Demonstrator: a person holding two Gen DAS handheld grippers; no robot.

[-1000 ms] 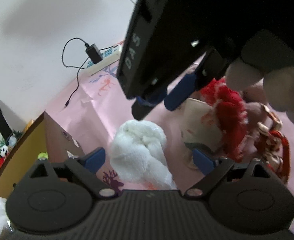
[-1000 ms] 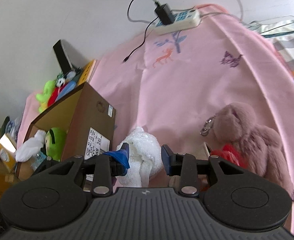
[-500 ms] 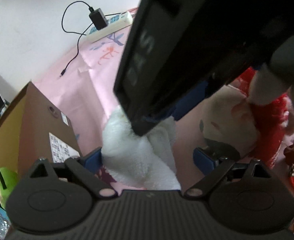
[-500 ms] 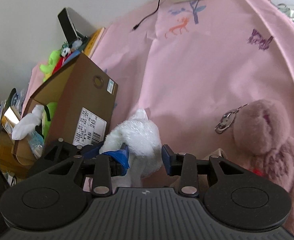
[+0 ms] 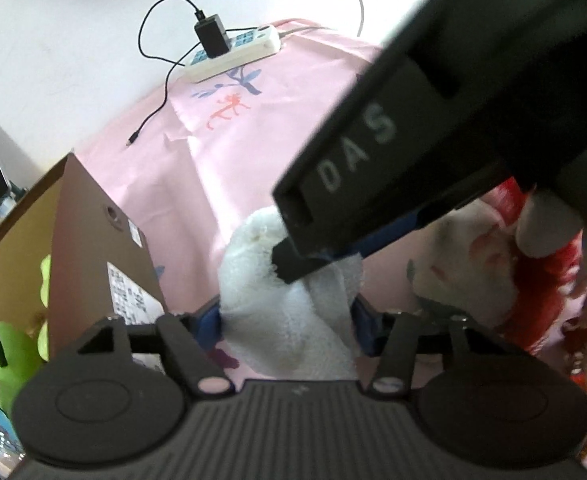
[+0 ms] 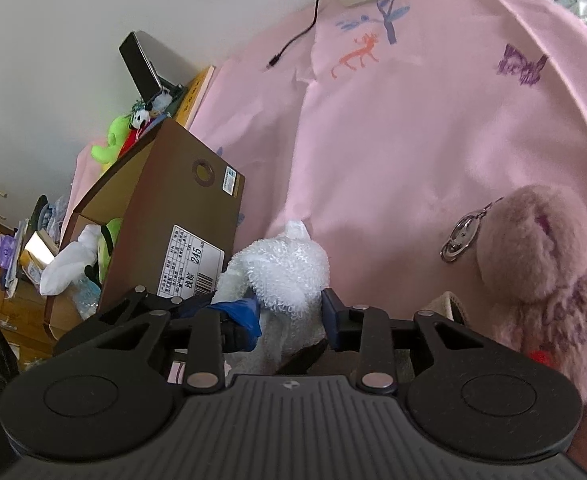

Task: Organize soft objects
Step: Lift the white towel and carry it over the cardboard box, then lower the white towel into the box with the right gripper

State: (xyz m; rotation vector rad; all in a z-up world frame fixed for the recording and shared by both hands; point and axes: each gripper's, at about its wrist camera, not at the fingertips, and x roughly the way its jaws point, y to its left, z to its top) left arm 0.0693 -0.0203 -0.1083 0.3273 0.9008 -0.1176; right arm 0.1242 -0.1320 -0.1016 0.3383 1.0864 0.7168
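A white fluffy plush toy (image 5: pixel 277 320) lies on the pink sheet (image 5: pixel 221 168), just right of a brown cardboard box (image 5: pixel 93 240). My left gripper (image 5: pixel 285 320) straddles its lower part, jaws closing, both blue pads touching its sides. My right gripper (image 5: pixel 305 260) reaches in from the upper right and nips the toy's top. In the right wrist view the white toy (image 6: pixel 285 268) fills the gap of the right gripper (image 6: pixel 291 316), whose jaws are closing on it. Bare fingers (image 5: pixel 545 224) hold the right gripper's body.
The open box (image 6: pixel 165 220) holds a green plush (image 6: pixel 107 248) and a white one. A dusty-pink teddy (image 6: pixel 541 276) with a key ring and a red-haired doll (image 5: pixel 473 264) lie to the right. A power strip (image 5: pixel 233 52) with a charger sits at the sheet's far edge.
My left gripper slid in around the white toy and its jaws narrowed from wide apart onto the toy's sides. The right gripper sank closer onto the toy's top.
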